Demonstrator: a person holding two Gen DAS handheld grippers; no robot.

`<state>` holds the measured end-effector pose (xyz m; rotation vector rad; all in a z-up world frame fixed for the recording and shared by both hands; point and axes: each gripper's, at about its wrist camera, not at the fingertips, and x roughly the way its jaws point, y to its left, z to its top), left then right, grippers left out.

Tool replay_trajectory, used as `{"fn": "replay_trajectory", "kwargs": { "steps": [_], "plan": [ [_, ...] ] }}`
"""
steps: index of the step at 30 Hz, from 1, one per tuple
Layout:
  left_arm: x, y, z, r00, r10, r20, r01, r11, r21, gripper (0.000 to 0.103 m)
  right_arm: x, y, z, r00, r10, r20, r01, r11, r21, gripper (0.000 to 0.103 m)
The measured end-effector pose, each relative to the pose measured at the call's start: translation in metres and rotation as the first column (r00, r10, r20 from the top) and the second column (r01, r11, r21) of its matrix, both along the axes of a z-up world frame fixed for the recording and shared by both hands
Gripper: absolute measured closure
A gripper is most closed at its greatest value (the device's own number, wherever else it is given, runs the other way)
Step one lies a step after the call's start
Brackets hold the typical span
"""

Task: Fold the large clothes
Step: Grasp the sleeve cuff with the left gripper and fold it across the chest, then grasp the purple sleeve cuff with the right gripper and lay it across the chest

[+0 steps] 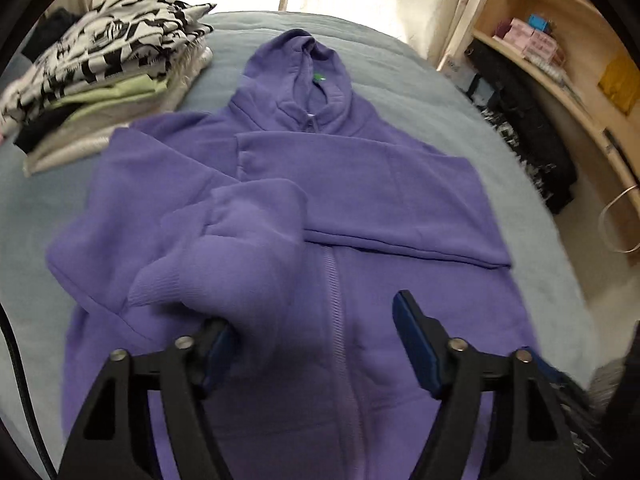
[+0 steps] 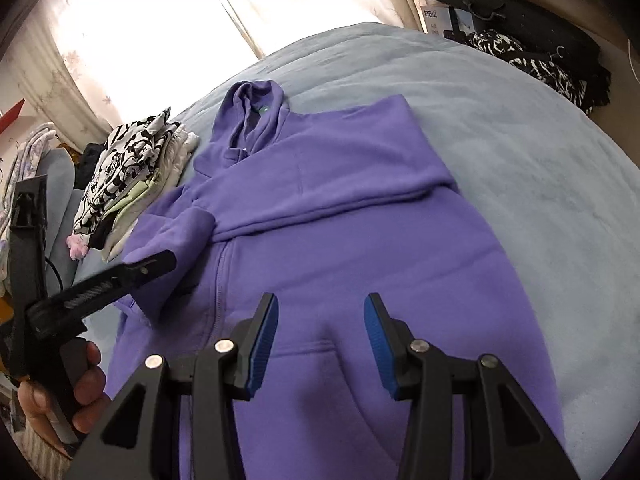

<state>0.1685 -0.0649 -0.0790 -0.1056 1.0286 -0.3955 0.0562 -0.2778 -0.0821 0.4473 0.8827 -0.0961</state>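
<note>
The purple fleece zip-up hoodie [image 1: 304,208] lies face-up on the grey-blue bed cover [image 1: 400,76], one sleeve already crossed over the chest, while the left gripper [image 1: 316,344], jaws wide apart with the other sleeve's ribbed cuff [image 1: 176,284] draped against one finger, looks to be laying it across too, and the right gripper [image 2: 320,344] hovers spread and empty above the front pocket.

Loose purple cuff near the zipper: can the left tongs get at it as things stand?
Probably yes. The left tongs stand open right at the loose cuff, which lies on top of the hoodie with nothing covering it; the right tongs hover apart.
</note>
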Motion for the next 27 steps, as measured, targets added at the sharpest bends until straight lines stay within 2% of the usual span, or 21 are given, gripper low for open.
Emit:
{"fn": "replay_trajectory", "kwargs": {
  "steps": [3,7,9,12,20,27],
  "plan": [
    [-0.011,0.012,0.007,1.0,-0.013,-0.011,0.012,0.999,-0.05,0.03,-0.002,-0.002,-0.003,1.0,0.004,0.0,-0.004,1.0,0.017,0.058],
    [-0.032,0.039,0.024,1.0,-0.003,0.015,0.005,0.993,-0.118,0.03,-0.004,0.003,0.0,0.999,0.031,0.013,-0.031,0.999,0.021,0.058],
    [-0.043,0.054,0.03,0.999,0.018,0.033,-0.013,0.991,-0.135,0.029,-0.004,0.011,0.003,0.998,0.059,0.023,-0.059,0.998,0.015,0.053],
    [-0.062,0.078,0.032,0.994,0.075,0.079,-0.067,0.993,-0.1,0.029,-0.004,0.026,0.007,0.993,0.108,0.039,-0.108,0.994,0.005,0.051],
    [-0.089,0.117,0.023,0.972,0.176,0.157,-0.191,0.978,0.082,0.029,0.008,0.085,0.021,0.96,0.277,0.042,-0.274,0.96,-0.059,0.051],
    [-0.088,0.141,0.011,0.968,0.213,0.135,-0.224,0.972,0.066,0.029,0.037,0.139,0.026,0.916,0.402,0.006,-0.396,0.903,-0.169,0.051]
  ]
}}
